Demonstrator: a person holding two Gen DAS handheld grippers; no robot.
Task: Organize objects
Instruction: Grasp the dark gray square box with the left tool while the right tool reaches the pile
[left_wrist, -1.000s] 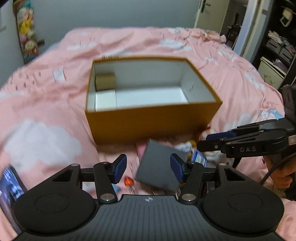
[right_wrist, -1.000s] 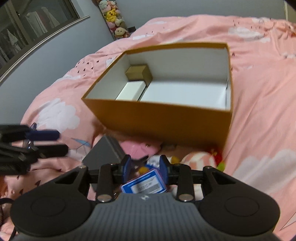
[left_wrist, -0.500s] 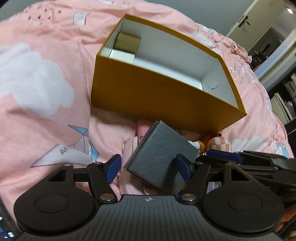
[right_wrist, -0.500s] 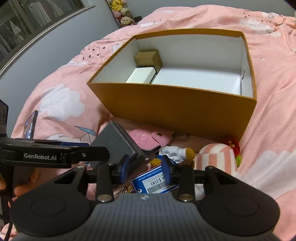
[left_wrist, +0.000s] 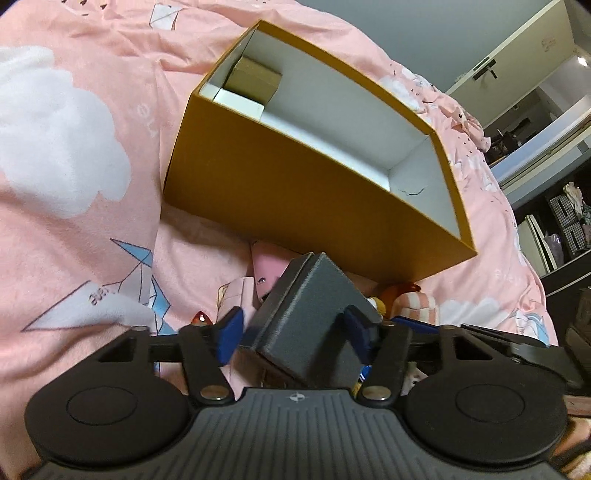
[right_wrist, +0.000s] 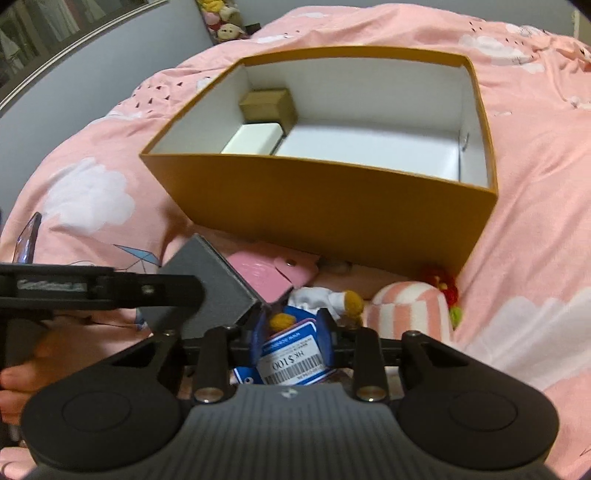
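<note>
The left tongs (left_wrist: 291, 330) are closing around a grey box (left_wrist: 314, 317) lying tilted between them. The right tongs (right_wrist: 292, 334) are closing on a blue card (right_wrist: 291, 363), just ahead of which stands the orange box (right_wrist: 332, 210) on the bed (right_wrist: 535, 184).

The room was dim, lit softly from overhead, with a warm cast. Both fisheye views bent straight lines hard at the edges and darkened in the corners. The orange box (left_wrist: 295, 206) cast a soft shadow forward. Motion blur smeared the grey box (left_wrist: 314, 325) and pads.
</note>
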